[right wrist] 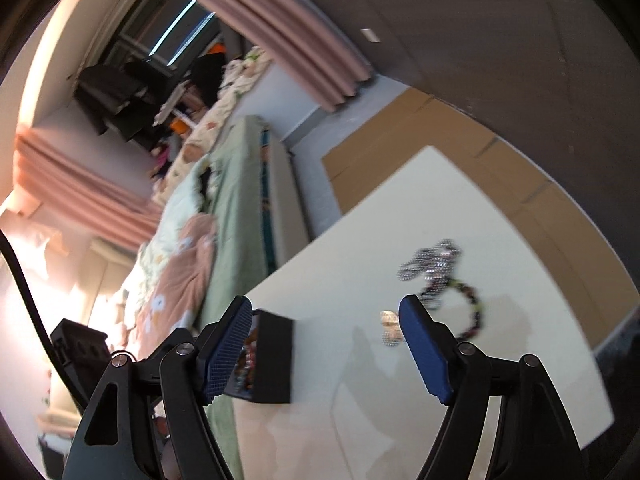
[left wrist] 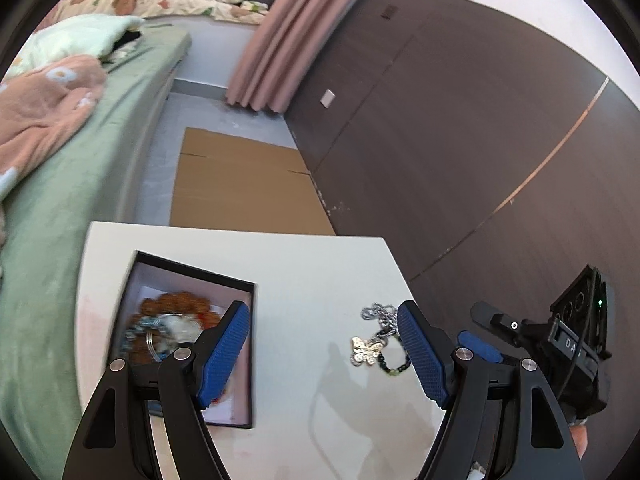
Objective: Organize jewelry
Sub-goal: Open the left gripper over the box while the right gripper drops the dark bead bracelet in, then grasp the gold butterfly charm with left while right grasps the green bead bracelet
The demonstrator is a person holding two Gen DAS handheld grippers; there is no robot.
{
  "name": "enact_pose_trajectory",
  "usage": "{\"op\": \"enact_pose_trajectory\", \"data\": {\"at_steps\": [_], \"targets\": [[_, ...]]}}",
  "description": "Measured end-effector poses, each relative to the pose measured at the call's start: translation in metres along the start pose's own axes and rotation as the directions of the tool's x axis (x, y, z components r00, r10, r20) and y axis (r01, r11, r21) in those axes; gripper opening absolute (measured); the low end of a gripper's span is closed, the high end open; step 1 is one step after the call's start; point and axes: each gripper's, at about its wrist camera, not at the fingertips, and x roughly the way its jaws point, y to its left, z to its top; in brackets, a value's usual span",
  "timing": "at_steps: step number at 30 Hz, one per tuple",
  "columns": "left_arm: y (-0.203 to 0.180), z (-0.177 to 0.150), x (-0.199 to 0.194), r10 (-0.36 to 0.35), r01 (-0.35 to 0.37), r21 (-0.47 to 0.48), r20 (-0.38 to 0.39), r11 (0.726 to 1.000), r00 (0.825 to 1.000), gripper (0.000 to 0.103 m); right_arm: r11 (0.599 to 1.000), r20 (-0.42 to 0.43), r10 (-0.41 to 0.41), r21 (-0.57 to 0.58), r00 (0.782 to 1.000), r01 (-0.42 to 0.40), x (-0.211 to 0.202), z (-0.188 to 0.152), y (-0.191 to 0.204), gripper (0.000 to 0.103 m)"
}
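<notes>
A black open jewelry box (left wrist: 248, 360) sits on the white table (left wrist: 312, 272) at the left, with orange and blue bead bracelets (left wrist: 168, 320) inside. To its right lies a loose pile: a silver chain (left wrist: 378, 314), a butterfly pendant (left wrist: 366, 351) and a dark bead bracelet (left wrist: 394, 366). My left gripper (left wrist: 322, 328) is open and empty above the table between box and pile. My right gripper (right wrist: 326, 320) is open and empty above the table; the box (right wrist: 276, 360), the chain (right wrist: 430, 262) and the bracelet (right wrist: 474, 308) show there, blurred. The right gripper's body appears in the left wrist view (left wrist: 560, 340).
A bed with green sheet (left wrist: 72, 200) and pink blanket (left wrist: 44, 108) runs along the table's left. Flat cardboard (left wrist: 240, 184) lies on the floor beyond the table. A dark wood wall (left wrist: 460, 140) and a pink curtain (left wrist: 296, 32) stand at the right and back.
</notes>
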Motion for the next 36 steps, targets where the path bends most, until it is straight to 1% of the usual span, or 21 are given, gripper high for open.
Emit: {"op": "enact_pose_trajectory", "data": {"at_steps": [4,6,12,19,25,30,31,33,36], "targets": [[-0.017,-0.006,0.017,0.003,-0.002,0.039,-0.022,0.999,1.000,0.076,0.996,-0.022,-0.075,0.048,0.997,0.076,-0.005,0.005,-0.024,0.076],[-0.027,-0.011,0.028,0.012,-0.009,0.070,-0.041,0.997,0.999,0.073,0.990,-0.047,-0.117,0.068,0.992,0.120,-0.003,0.005,-0.035,0.076],[-0.053,-0.028,0.060,0.044,-0.028,0.163,-0.097,0.986,0.994,0.071,0.974,-0.121,-0.175,0.126,0.977,0.190,0.000,0.005,-0.064,0.076],[-0.070,-0.048,0.103,0.081,-0.045,0.208,-0.167,0.977,0.983,0.068,0.959,-0.154,-0.176,0.196,0.972,0.204,-0.010,0.006,-0.092,0.076],[-0.075,-0.062,0.126,0.133,-0.083,0.250,-0.190,0.965,0.973,0.068,0.955,-0.144,-0.167,0.221,0.975,0.196,-0.023,0.011,-0.105,0.076],[-0.075,-0.070,0.140,0.165,-0.112,0.266,-0.184,0.958,0.969,0.068,0.957,-0.153,-0.143,0.229,0.978,0.176,-0.024,0.012,-0.107,0.076],[-0.077,-0.072,0.142,0.176,-0.125,0.283,-0.164,0.951,0.971,0.068,0.958,-0.155,-0.139,0.227,0.978,0.172,-0.024,0.012,-0.106,0.076],[-0.081,-0.074,0.144,0.205,-0.152,0.310,-0.144,0.938,0.968,0.068,0.960,-0.159,-0.133,0.224,0.978,0.167,-0.023,0.012,-0.104,0.076],[-0.083,-0.075,0.145,0.223,-0.177,0.312,-0.117,0.933,0.968,0.068,0.960,-0.160,-0.130,0.227,0.979,0.165,-0.023,0.012,-0.104,0.076]]}}
